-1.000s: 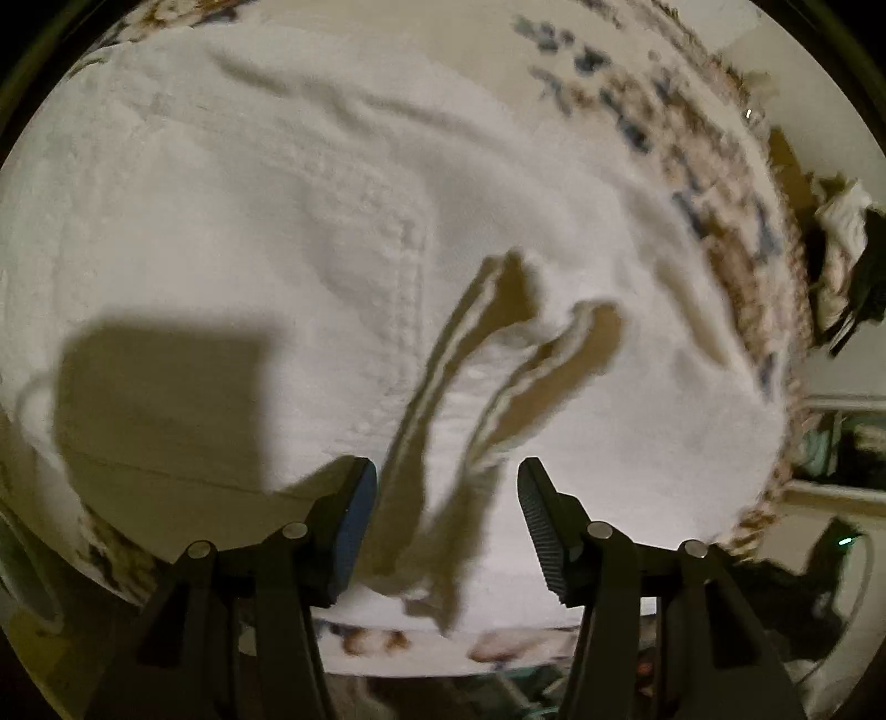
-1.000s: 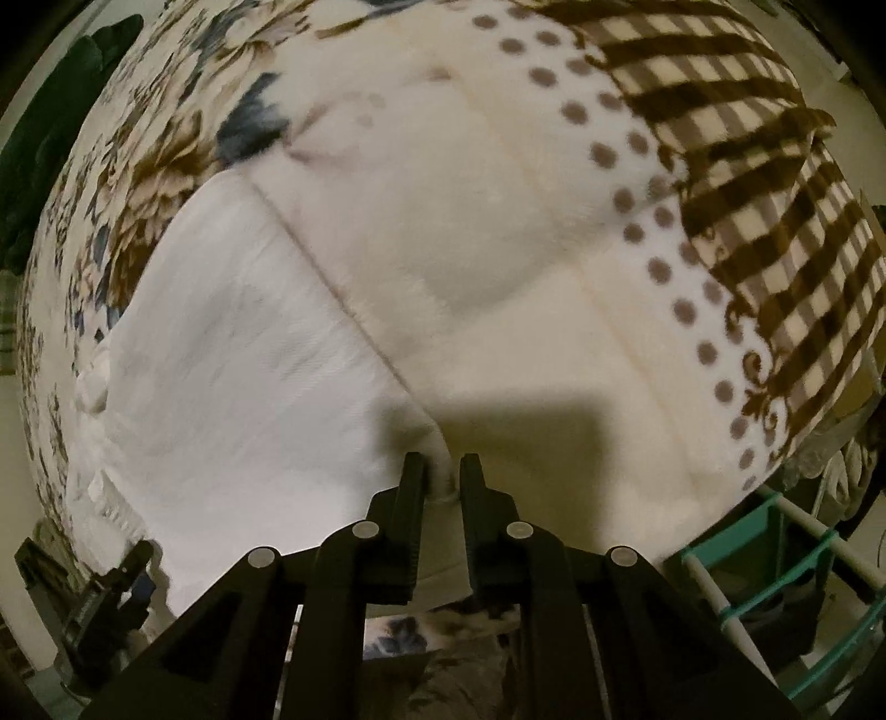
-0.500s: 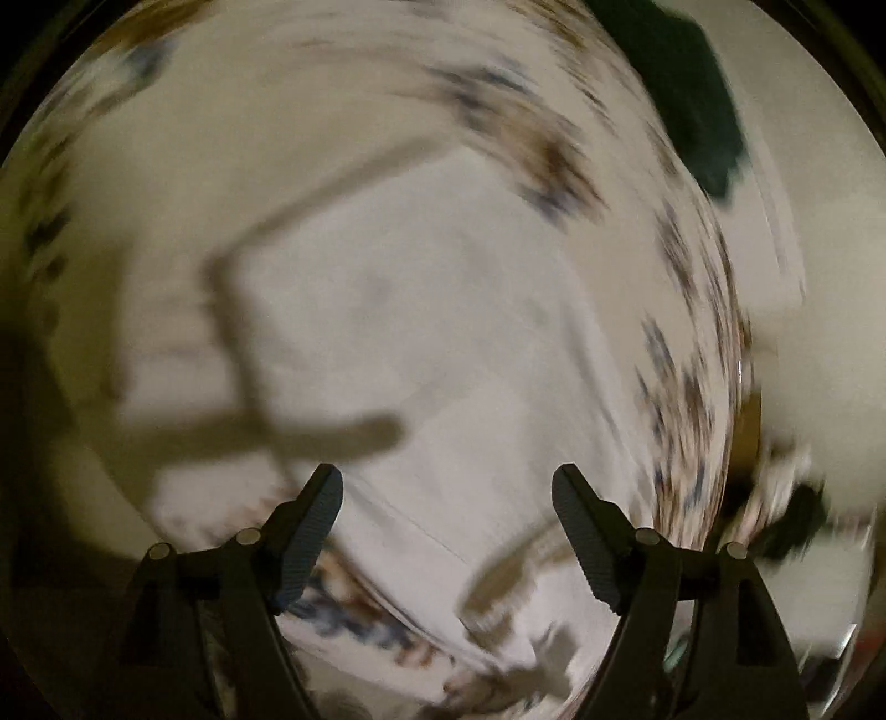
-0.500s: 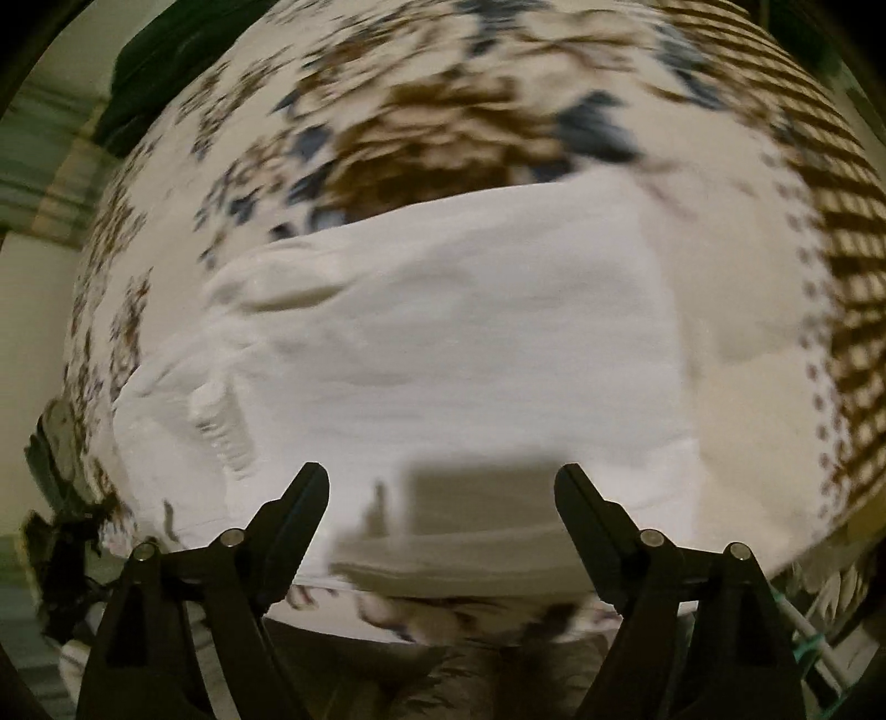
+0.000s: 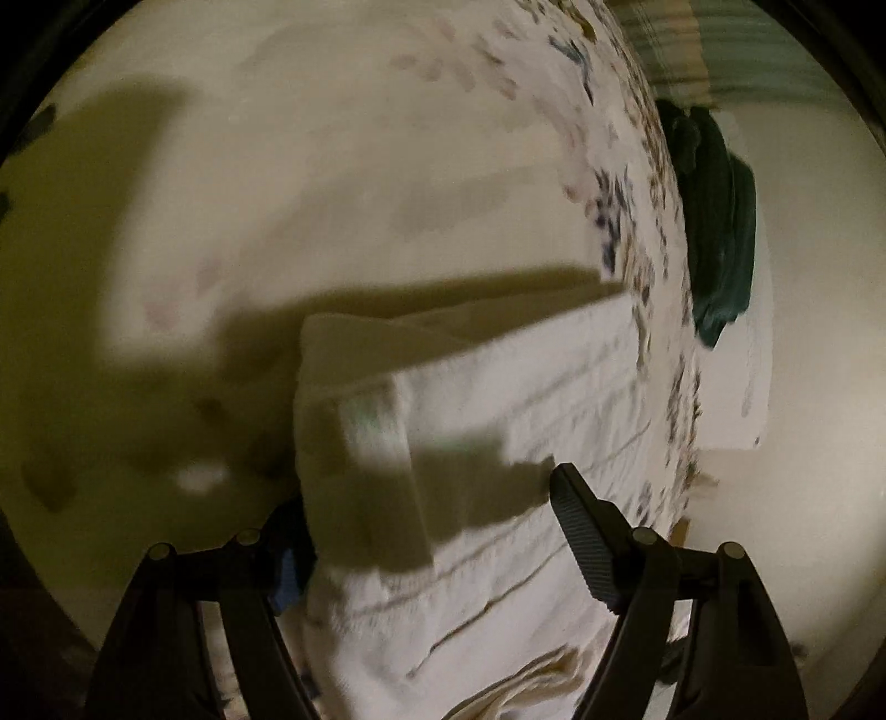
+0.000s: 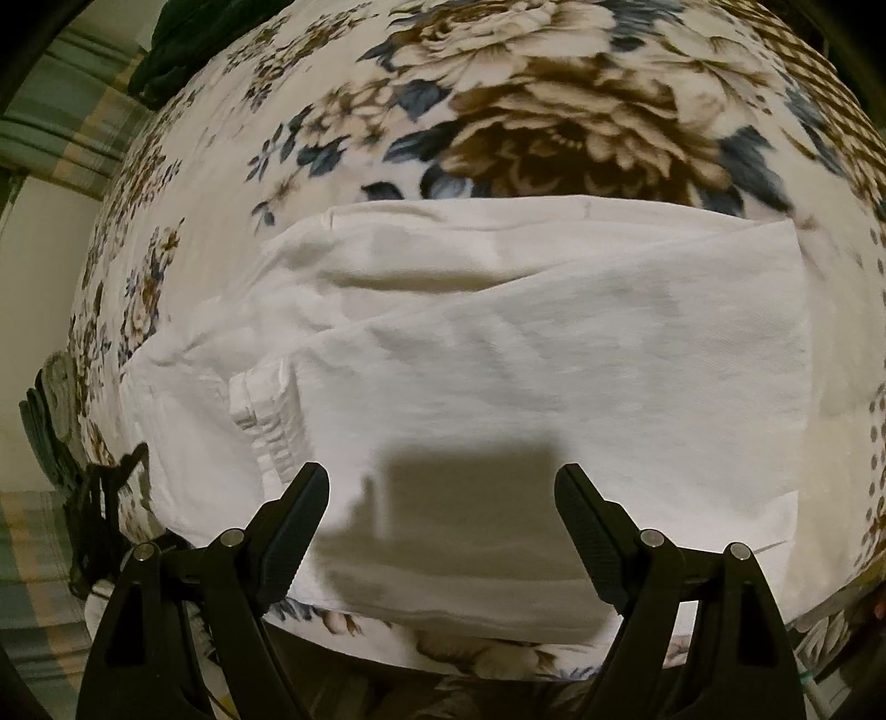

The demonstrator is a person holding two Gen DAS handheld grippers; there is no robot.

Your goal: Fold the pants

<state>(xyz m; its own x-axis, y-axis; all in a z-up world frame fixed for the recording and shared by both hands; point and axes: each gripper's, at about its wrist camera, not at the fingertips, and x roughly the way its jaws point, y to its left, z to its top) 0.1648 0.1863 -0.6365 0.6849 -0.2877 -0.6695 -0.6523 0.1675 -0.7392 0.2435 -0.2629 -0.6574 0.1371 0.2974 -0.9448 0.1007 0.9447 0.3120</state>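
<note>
The white pants (image 6: 526,343) lie folded in a wide rectangle on the floral blanket (image 6: 554,111), their gathered waistband (image 6: 266,410) at the left. My right gripper (image 6: 443,482) hangs open above the near edge of the pants, with nothing between its pads. The left wrist view is blurred: the folded pants (image 5: 498,421) run toward the camera, and my left gripper (image 5: 426,526) stands open over them. Its right finger (image 5: 581,531) is clear of the cloth. The other fingertip (image 5: 285,559) sits low beside the pants' left edge, partly hidden.
A dark green cloth (image 6: 183,33) lies past the blanket's far corner, also in the left wrist view as a dark green cloth (image 5: 720,232). A black object (image 6: 99,498) sits at the blanket's left edge. Striped fabric (image 6: 55,111) lies beyond the bed. Hard shadows fall across the blanket (image 5: 332,138).
My right gripper, shut on the pants' corner a second ago, has let go and opened wide. The left jaws widened too. Both views swung, and the pants now lie folded flat.
</note>
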